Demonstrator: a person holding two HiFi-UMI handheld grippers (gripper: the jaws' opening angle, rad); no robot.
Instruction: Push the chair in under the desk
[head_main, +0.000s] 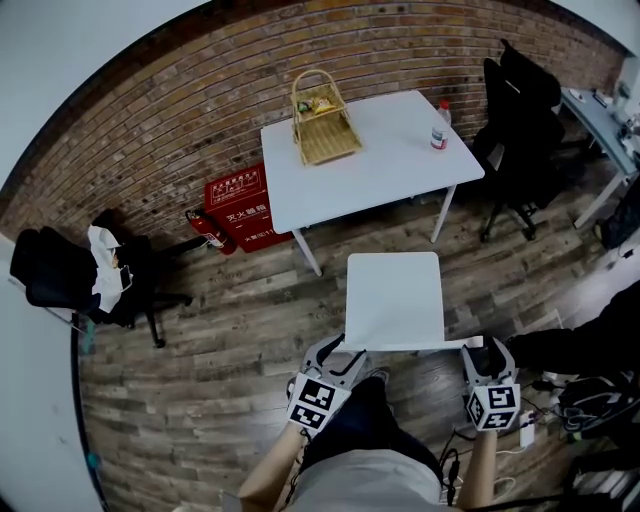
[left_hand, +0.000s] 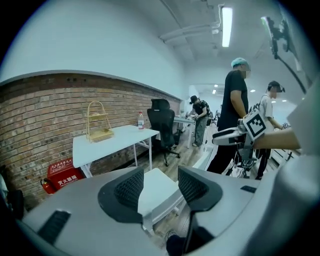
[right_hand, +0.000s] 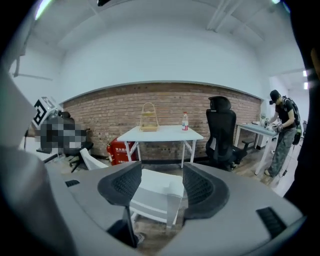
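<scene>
White chair (head_main: 393, 285) stands on the floor in front of the white desk (head_main: 400, 160), seat not yet under it. Basket (head_main: 322, 120) and bottle (head_main: 439, 127) sit on the desk top. Left tool (head_main: 338, 352) is at the backrest's left corner and right tool (head_main: 478, 350) at its right corner. Both tools are wide, each with a corner of the chair back framed between the jaws; pads look clear of it, though contact is hard to judge. Step in hand: getting hold of the backrest. Next move likely needs both tools closed or braced on the back, then an even, straight push toward the desk so the chair doesn't skew.
</scene>
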